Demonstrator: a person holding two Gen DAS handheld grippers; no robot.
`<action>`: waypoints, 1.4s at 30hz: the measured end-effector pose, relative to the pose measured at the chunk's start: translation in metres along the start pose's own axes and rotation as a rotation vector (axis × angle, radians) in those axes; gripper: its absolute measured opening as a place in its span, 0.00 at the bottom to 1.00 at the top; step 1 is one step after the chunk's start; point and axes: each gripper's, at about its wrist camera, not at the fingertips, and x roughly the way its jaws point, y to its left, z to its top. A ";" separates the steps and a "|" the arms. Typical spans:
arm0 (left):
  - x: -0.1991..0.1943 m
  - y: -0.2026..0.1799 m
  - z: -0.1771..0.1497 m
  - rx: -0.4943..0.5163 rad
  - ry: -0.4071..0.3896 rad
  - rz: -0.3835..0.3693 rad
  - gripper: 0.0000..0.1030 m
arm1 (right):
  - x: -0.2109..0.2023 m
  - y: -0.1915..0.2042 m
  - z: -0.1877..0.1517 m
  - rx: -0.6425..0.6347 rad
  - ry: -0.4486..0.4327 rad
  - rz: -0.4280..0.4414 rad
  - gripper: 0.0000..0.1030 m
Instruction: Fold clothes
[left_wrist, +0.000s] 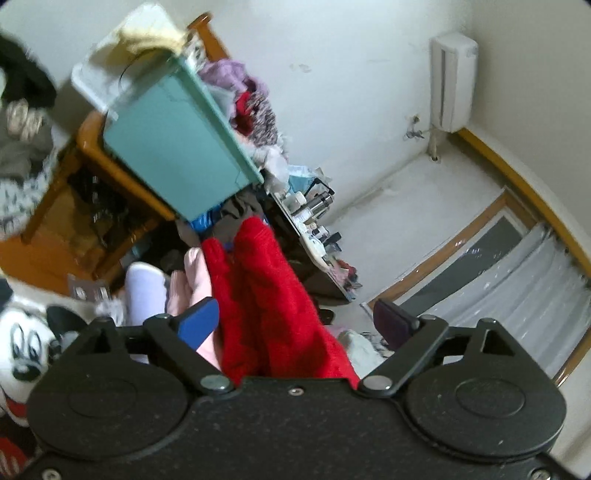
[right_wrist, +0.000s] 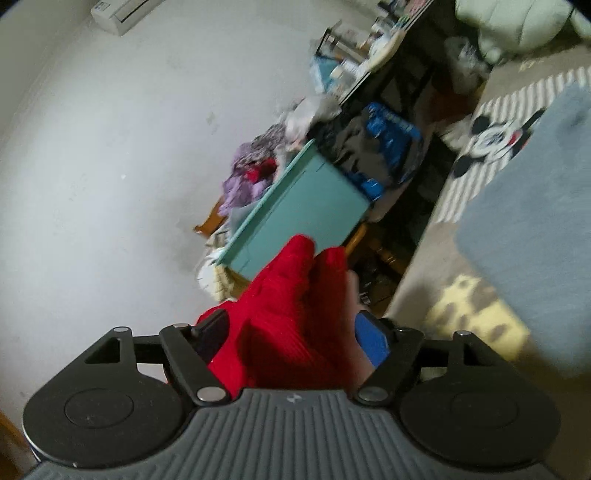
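Left wrist view: the left gripper (left_wrist: 295, 321) has its black jaws spread wide, one blue-faced finger (left_wrist: 197, 321) on the left side and one dark finger (left_wrist: 393, 323) on the right.
Garment at the left tool: a red ribbed knit garment (left_wrist: 269, 295) runs forward between the fingers from the tool's body, with a pale pink cloth (left_wrist: 194, 277) beside it on the blue finger's side; the dark finger stands clear of the fabric, and the blue finger lies against the pink cloth (whether it presses I cannot tell).
Ahead of the left tool: a teal plastic bin (left_wrist: 173, 147) heaped with mixed clothes, sitting on an orange wooden chair (left_wrist: 110, 173).
Beside the left tool: a black-and-white cartoon mouse plush (left_wrist: 26, 350) at the blue finger's side.
Right wrist view: the right gripper (right_wrist: 291, 339) is also parted, dark finger (right_wrist: 210, 332) on the left side, blue finger (right_wrist: 371, 341) on the right.
Garment at the right tool: the same red knit fills most of the gap (right_wrist: 291, 314), draped over the dark finger; a strip of pale pink lies next to the blue finger (no clamping is evident).
Ahead of the right tool: the teal bin (right_wrist: 295, 210), tilted in view by the camera's roll.
Right of the right tool: a grey-blue cushion edge (right_wrist: 535, 221) and a striped rug (right_wrist: 480, 166).
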 end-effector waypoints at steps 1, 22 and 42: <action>-0.002 -0.005 -0.001 0.028 -0.004 0.006 0.89 | -0.007 0.001 0.001 -0.016 -0.008 -0.020 0.77; -0.027 -0.123 -0.103 0.553 0.111 0.173 1.00 | -0.250 0.027 -0.077 -0.225 -0.136 -0.851 0.99; -0.114 -0.205 -0.243 0.799 0.496 -0.112 1.00 | -0.361 0.041 -0.157 -0.193 -0.193 -1.093 1.00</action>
